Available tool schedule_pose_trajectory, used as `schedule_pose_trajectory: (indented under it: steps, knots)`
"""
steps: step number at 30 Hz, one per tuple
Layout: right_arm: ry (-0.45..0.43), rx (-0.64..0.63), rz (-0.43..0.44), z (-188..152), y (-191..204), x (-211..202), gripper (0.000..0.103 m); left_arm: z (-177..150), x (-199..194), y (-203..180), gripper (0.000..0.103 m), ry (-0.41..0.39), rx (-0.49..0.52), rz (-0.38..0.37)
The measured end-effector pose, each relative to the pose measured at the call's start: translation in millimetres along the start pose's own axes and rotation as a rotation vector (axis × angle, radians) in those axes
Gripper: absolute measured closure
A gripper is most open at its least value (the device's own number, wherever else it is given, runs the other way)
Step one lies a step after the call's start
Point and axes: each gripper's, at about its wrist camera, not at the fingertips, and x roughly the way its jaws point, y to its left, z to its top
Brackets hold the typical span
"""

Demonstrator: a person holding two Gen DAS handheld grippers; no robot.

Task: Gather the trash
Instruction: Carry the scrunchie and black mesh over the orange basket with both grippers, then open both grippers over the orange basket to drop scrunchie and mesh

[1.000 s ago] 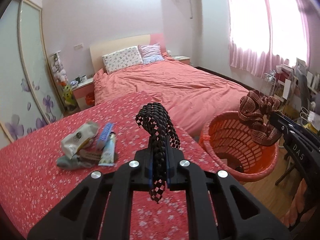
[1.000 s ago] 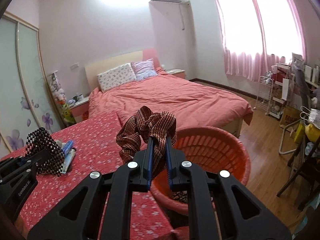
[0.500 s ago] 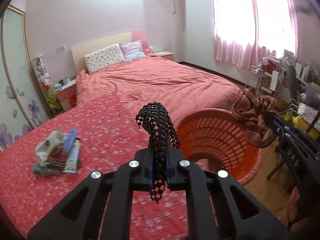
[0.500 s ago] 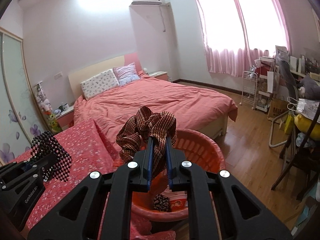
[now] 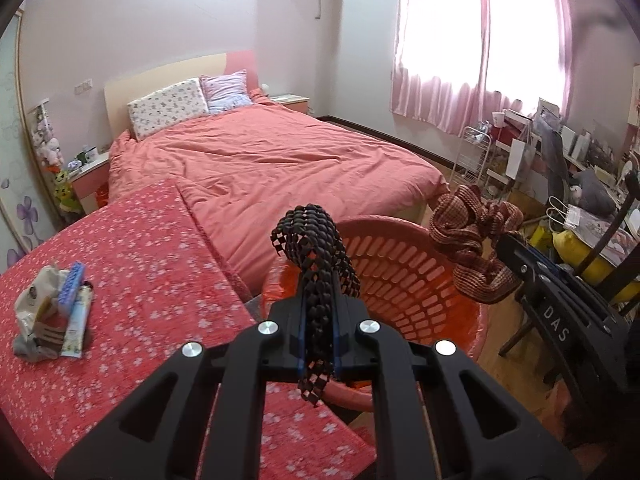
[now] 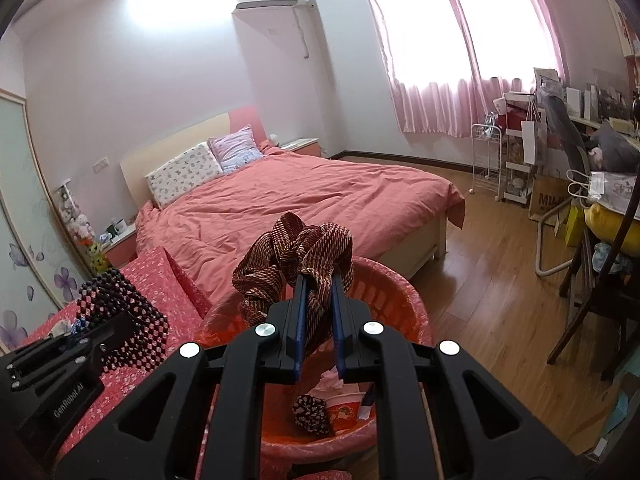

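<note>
Trash is partly picked up, but the job is not finished. The left tool [image 5: 318, 334] is clamped on a black net scrap [image 5: 314, 248] in the middle of the left view, held just over the near rim of the orange basket [image 5: 404, 276]. The right tool [image 6: 318, 320] is clamped on a brown striped cloth [image 6: 296, 258] in the middle of the right view, and it hangs right above the basket's open top. Down in the basket, at the bottom of the right view, a few things already lie: a dark patterned lump [image 6: 312, 414] and some pale wrappers [image 6: 340, 404]. So some trash is in. Both held pieces are not yet dropped. At the left edge of the left view, a small pile of wrappers [image 5: 52, 316] sits on the red flowered bench [image 5: 152, 264], well apart from the basket, and probably has to be fetched too.
</note>
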Motion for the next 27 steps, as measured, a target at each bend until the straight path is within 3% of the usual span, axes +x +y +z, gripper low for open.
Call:
schedule_pose_trajectory:
  steps: [9,11,12,16,20,21,22,25,27]
  knots:
    - [0.022,0.022,0.009,1.6,-9.9,15.8,0.091,2.1,32.2,-12.4,0.092,0.041,0.013,-0.043]
    - [0.033,0.031,0.023,2.0,-12.8,20.1,0.089,0.9,38.9,-11.2,0.087,0.054,0.017,-0.05]
    - [0.038,0.037,0.028,2.1,-13.7,22.0,0.088,0.2,42.8,-11.9,0.079,0.061,0.021,-0.051]
    - [0.05,0.057,0.04,2.8,-20.0,26.6,0.071,-2.1,51.9,-14.8,0.061,0.069,0.03,-0.031]
    - [0.053,0.042,0.016,0.3,-19.5,25.3,0.057,-5.7,56.9,-6.0,0.053,0.082,0.017,0.005]
    - [0.046,0.031,0.003,-0.5,-19.2,22.8,0.048,-6.2,56.5,-3.1,0.05,0.083,0.014,0.015]
    - [0.041,0.024,-0.006,-0.5,-18.0,22.5,0.04,-7.6,55.5,1.1,0.046,0.084,0.011,0.031]
    - [0.02,-0.009,-0.042,0.2,-16.0,17.4,0.027,-12.7,48.5,15.9,0.034,0.078,0.005,0.084]
    - [0.013,-0.027,-0.055,0.9,-12.7,14.7,0.023,-18.4,42.1,26.8,0.028,0.075,0.007,0.126]
